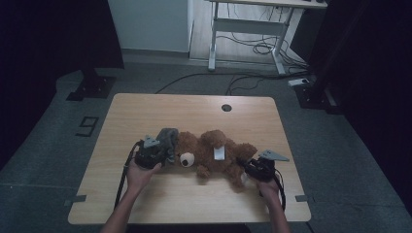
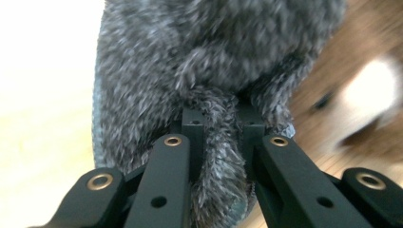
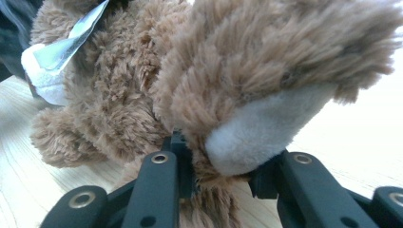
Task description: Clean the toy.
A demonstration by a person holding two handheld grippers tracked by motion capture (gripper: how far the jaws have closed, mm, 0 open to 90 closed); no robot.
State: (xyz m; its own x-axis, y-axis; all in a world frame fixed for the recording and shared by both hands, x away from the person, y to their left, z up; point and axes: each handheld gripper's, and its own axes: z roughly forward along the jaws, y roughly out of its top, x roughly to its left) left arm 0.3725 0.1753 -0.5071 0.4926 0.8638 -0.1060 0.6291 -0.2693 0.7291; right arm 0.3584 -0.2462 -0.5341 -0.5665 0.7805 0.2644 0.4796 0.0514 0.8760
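My left gripper (image 2: 220, 126) is clamped on a fold of grey fleece: in the left gripper view the two black jaws stand close together with a tuft of the grey plush hat (image 2: 209, 61) pinched between them. From above, that gripper (image 1: 152, 154) sits at the left end of the toy, with my left hand (image 1: 140, 174) beneath it and its cable trailing toward the near table edge. The hat (image 1: 167, 138) lies against the head of the brown teddy bear (image 1: 214, 153); whether it covers the head or only rests beside it I cannot tell.

My right gripper (image 3: 216, 164) is closed on the bear's foot: the right gripper view shows the jaws pressing either side of the brown leg just behind its pale sole (image 3: 261, 130). In the high view this gripper (image 1: 258, 167) is at the bear's right end, my right hand (image 1: 268, 187) behind it.

The bear lies stretched across the middle of the wooden table (image 1: 194, 109), muzzle (image 1: 186, 158) toward me, a white sewn-in label (image 1: 219, 153) on its body. Both ends are held. A round cable port (image 1: 226, 108) sits near the far edge.
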